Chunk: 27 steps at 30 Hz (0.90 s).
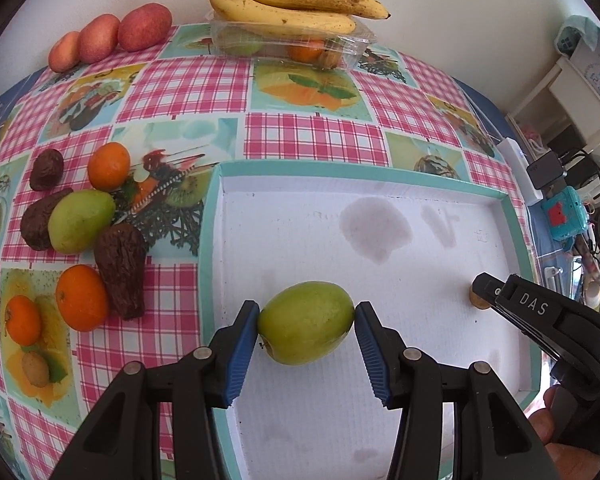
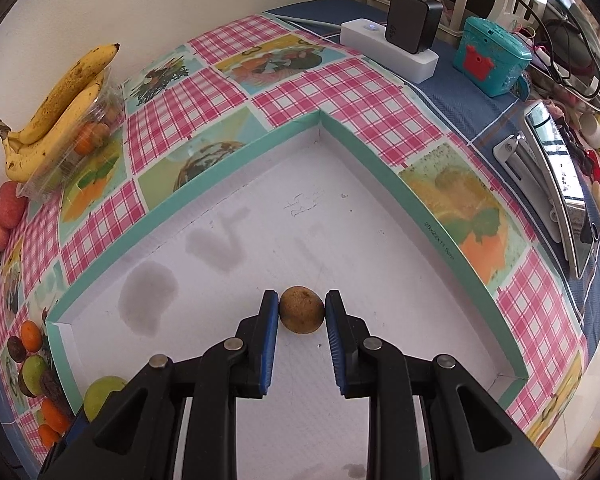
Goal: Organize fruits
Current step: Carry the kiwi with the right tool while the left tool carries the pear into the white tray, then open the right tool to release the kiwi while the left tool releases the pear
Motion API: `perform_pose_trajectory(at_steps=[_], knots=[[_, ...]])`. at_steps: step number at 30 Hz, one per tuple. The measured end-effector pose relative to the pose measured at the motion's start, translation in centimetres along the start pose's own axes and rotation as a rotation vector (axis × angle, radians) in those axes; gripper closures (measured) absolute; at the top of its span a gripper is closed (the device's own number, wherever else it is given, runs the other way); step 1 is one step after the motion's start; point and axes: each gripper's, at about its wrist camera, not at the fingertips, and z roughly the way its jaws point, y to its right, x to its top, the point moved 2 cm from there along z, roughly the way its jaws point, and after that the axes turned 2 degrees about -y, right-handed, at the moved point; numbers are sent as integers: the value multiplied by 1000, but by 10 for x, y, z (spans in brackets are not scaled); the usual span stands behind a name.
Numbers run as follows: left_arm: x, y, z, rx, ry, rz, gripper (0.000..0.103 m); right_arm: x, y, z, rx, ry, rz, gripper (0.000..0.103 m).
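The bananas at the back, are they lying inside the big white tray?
No. The bananas rest on top of a clear plastic container by the wall, well beyond the white tray.

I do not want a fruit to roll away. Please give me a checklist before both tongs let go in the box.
1. Left tongs hold the green fruit on both sides: ok.
2. Right tongs hold the small brown fruit on both sides: ok.
3. Both fruits are above the white floor of the box: ok.
4. Each fruit already rests on the floor: cannot tell.
5. The two fruits are apart: ok.
6. Floor is dry: not ok, grey stains show.
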Motion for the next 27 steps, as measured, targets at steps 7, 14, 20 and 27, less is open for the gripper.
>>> perform_pose_trajectory(at_steps=[7, 14, 20, 27], knots=[[-1, -1, 0, -4, -6, -5, 51, 1, 0, 0, 1, -4, -3, 78], [-1, 0, 1, 3, -15, -4, 50, 2, -1, 0, 1, -7, -15, 78], [0, -1, 0, 3, -20, -16, 49, 2, 0, 0, -2, -11, -18, 78], [5, 2, -14, 2, 9, 3, 49, 4, -1, -7, -6, -4, -38, 72]])
